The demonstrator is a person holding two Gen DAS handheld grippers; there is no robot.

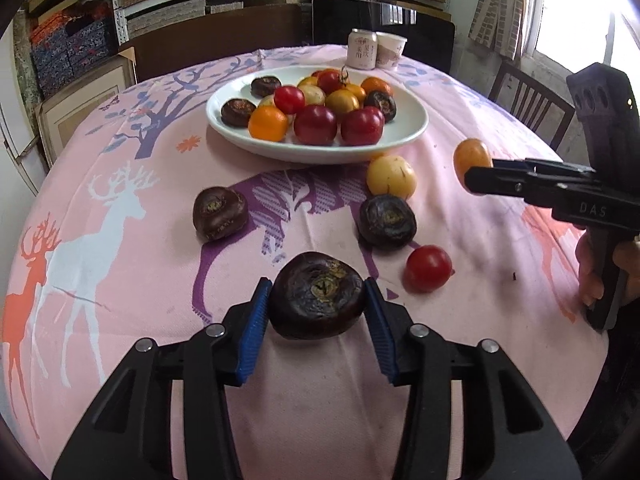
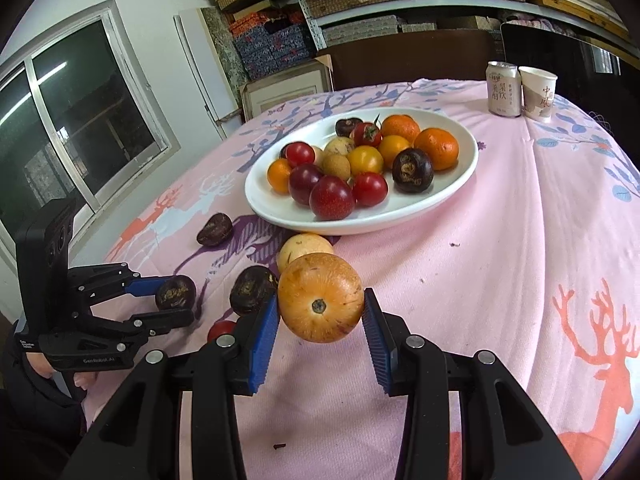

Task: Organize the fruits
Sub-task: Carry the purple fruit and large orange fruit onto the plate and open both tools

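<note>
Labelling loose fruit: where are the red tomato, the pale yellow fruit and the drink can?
red tomato (image 1: 428, 269), left wrist view, its middle.
pale yellow fruit (image 1: 391, 177), left wrist view, its middle.
drink can (image 2: 503, 89), right wrist view, label.

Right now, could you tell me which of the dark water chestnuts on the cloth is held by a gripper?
The near chestnut, between the left gripper pads; the other two lie free.
</note>
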